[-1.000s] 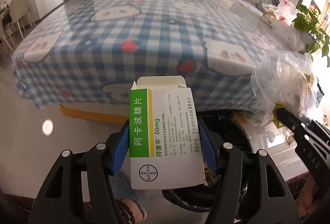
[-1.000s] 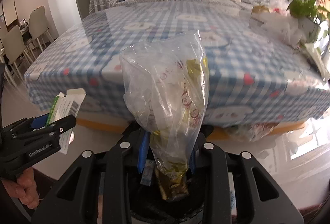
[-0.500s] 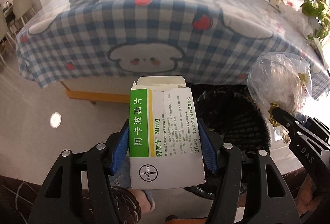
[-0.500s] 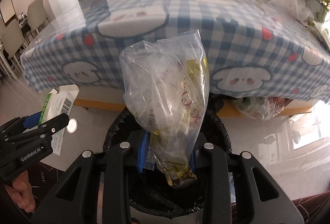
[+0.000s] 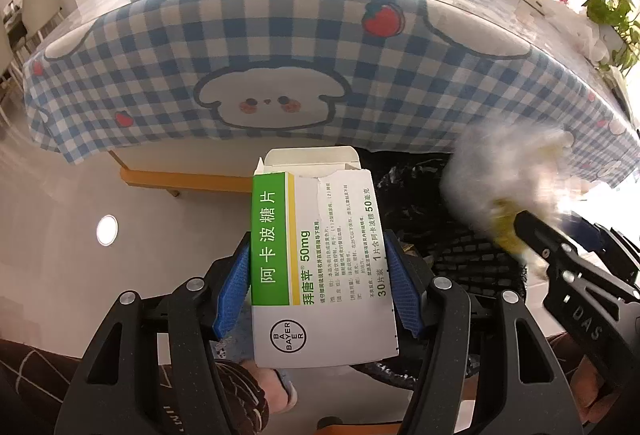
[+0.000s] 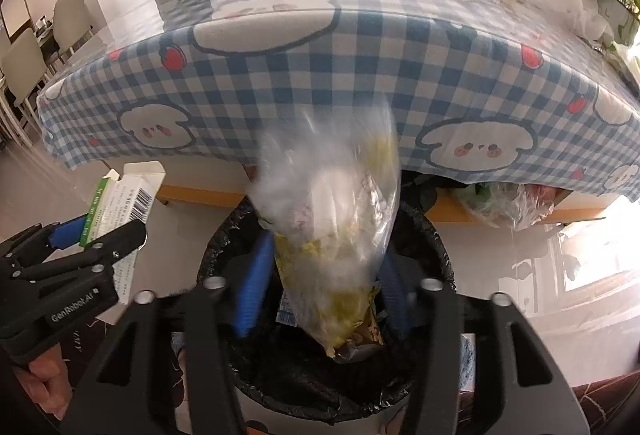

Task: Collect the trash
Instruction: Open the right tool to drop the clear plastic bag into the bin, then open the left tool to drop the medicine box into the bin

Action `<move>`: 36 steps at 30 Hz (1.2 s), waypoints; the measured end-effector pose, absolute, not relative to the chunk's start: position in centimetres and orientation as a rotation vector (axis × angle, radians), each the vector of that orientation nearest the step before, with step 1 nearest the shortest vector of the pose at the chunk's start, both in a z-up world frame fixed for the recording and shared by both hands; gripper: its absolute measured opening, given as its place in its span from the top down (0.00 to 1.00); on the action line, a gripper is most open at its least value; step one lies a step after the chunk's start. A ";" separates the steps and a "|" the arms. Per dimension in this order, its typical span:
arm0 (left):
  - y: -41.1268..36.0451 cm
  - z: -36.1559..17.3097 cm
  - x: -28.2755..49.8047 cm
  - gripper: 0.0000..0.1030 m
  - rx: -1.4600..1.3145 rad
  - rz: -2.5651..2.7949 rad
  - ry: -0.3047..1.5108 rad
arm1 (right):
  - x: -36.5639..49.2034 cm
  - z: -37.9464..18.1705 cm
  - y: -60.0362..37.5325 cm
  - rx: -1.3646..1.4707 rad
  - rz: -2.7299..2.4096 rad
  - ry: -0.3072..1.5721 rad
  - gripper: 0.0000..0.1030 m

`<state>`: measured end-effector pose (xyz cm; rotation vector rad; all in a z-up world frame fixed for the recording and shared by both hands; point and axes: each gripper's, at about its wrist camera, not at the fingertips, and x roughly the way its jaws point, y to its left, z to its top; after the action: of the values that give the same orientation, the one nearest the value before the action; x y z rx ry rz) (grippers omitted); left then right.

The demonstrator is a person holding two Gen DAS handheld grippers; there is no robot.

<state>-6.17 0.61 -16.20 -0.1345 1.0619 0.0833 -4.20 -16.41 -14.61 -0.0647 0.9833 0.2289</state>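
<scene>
In your left wrist view, your left gripper (image 5: 318, 283) is clamped on the medicine box (image 5: 320, 267), its blue pads pressed to both sides just as they were a second ago, top flap open, so that piece of trash has yet to be dropped. What has changed here is the backdrop: the table with the checked cloth (image 5: 280, 47) now rises higher in the frame and the black-lined trash bin (image 5: 460, 243) sits just behind and right of the box, so you have come down close to its mouth. At the right edge the clear plastic bag (image 5: 508, 179) of scraps is a blur above your right gripper's tip (image 5: 532, 231). In your right wrist view, your right gripper (image 6: 320, 287) has just been opening: its jaws now stand apart, with the bag (image 6: 332, 219) between them but no longer pinched, smeared by motion and tipping down into the bin (image 6: 436, 247). I judge this bag as good as delivered. The bin already holds some wrappers and paper under the bag's tail, though the dark liner hides the rest. Your left gripper (image 6: 104, 231) with the box (image 6: 120, 203) waits left of the rim, not yet over the opening.
</scene>
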 end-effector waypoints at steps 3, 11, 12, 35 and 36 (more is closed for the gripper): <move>0.2 -16.2 -6.0 0.41 -0.136 0.082 1.067 | -4.2 -14.4 -16.7 -0.074 0.224 0.977 0.39; -2.9 -16.2 -5.2 0.41 -0.116 0.049 1.079 | -3.7 -14.0 -20.6 -0.022 0.169 0.972 0.16; -3.3 -16.3 -5.1 0.41 -0.114 0.042 1.082 | -3.6 -14.0 -21.4 -0.010 0.158 0.974 0.13; -13.9 -18.5 -3.1 0.40 -0.063 -0.062 1.145 | -2.9 -13.5 -32.9 0.020 0.017 0.964 0.08; -14.1 -18.6 -3.1 0.39 -0.065 -0.061 1.145 | -2.8 -13.5 -33.0 0.025 0.012 0.965 0.08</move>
<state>-3.07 -14.09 -18.63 -0.0647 1.1451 -0.0615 -2.83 -33.03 -13.47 0.0255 0.9650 0.0124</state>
